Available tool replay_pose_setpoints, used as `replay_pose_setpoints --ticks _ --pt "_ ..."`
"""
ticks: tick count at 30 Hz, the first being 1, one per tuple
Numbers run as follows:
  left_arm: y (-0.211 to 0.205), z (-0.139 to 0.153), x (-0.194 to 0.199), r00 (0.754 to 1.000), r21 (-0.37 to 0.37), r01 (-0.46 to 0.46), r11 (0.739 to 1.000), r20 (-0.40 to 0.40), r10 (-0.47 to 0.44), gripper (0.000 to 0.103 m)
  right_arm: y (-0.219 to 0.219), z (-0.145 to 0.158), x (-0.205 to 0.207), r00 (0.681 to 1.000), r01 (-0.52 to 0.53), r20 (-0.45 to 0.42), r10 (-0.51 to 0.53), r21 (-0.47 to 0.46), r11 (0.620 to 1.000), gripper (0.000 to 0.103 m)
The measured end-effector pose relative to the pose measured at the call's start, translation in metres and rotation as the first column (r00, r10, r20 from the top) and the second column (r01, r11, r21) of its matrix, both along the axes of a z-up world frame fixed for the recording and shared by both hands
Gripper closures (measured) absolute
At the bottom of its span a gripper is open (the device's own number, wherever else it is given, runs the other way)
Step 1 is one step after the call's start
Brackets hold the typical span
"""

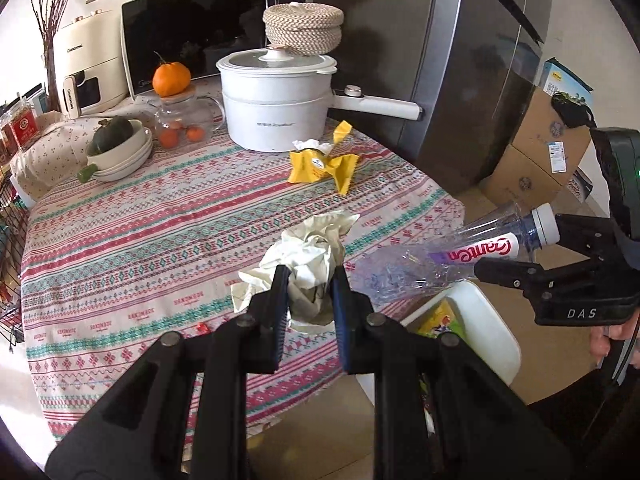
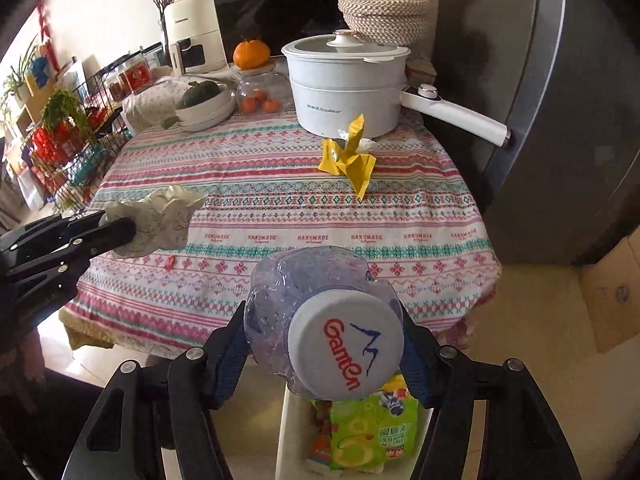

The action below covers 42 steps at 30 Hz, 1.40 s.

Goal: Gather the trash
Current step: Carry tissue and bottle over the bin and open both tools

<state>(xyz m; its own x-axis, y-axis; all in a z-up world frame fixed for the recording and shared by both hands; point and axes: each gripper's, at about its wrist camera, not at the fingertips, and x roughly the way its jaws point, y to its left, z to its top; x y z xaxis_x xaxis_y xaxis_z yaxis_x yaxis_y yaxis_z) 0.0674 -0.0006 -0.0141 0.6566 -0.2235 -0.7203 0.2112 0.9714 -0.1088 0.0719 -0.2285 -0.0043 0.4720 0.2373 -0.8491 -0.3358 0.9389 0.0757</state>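
My left gripper (image 1: 310, 278) is shut on a crumpled white paper wad (image 1: 308, 252), held above the near edge of the patterned tablecloth (image 1: 140, 240). In the right wrist view the left gripper (image 2: 124, 227) and its paper wad (image 2: 160, 216) come in from the left. My right gripper (image 2: 324, 344) is shut on a crushed clear plastic bottle (image 2: 344, 340), white cap toward the camera. The left wrist view has the right gripper (image 1: 524, 250) and the bottle (image 1: 440, 264) hanging over a white trash bin (image 1: 492, 320). A yellow wrapper (image 1: 320, 164) lies on the table before the pot.
The bin (image 2: 290, 432) beside the table holds green snack packaging (image 2: 372, 428). A white electric pot (image 1: 276, 104), stacked bowls (image 1: 120, 156), a glass teapot (image 1: 184, 120) and a microwave (image 1: 192, 32) fill the table's back. A grey fridge (image 1: 440, 60) and cardboard boxes (image 1: 536, 148) stand at right.
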Motion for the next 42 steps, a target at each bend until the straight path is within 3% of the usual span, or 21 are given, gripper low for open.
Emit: replay_pose_setpoints --ticks 13,27,33,38,42 --pt "-0.074 -0.026 -0.023 0.979 0.040 0.198 0.979 -0.048 -0.197 0.081 -0.084 0.003 -0.052 0.997 0.076 0.000 -0.076 0.041 0.996 0.040" --pt "-0.144 -0.082 -0.036 0.922 0.071 0.365 0.928 -0.169 -0.349 0.079 -0.131 -0.049 -0.067 0.984 0.130 -0.120 -0.133 -0.031 0.991 0.041" --pt "-0.160 -0.095 -0.040 0.906 0.105 0.399 0.911 -0.199 -0.374 0.065 -0.133 -0.060 -0.066 0.978 0.123 -0.164 -0.130 -0.048 0.991 0.041" --pt "-0.158 -0.090 -0.041 0.914 0.124 0.387 0.914 -0.181 -0.363 0.045 -0.134 -0.066 -0.063 0.971 0.126 -0.200 -0.133 -0.046 0.991 0.041" --pt "-0.153 -0.088 -0.038 0.922 0.134 0.369 0.920 -0.181 -0.343 0.038 -0.134 -0.069 -0.061 0.967 0.128 -0.213 -0.136 -0.054 0.990 0.040"
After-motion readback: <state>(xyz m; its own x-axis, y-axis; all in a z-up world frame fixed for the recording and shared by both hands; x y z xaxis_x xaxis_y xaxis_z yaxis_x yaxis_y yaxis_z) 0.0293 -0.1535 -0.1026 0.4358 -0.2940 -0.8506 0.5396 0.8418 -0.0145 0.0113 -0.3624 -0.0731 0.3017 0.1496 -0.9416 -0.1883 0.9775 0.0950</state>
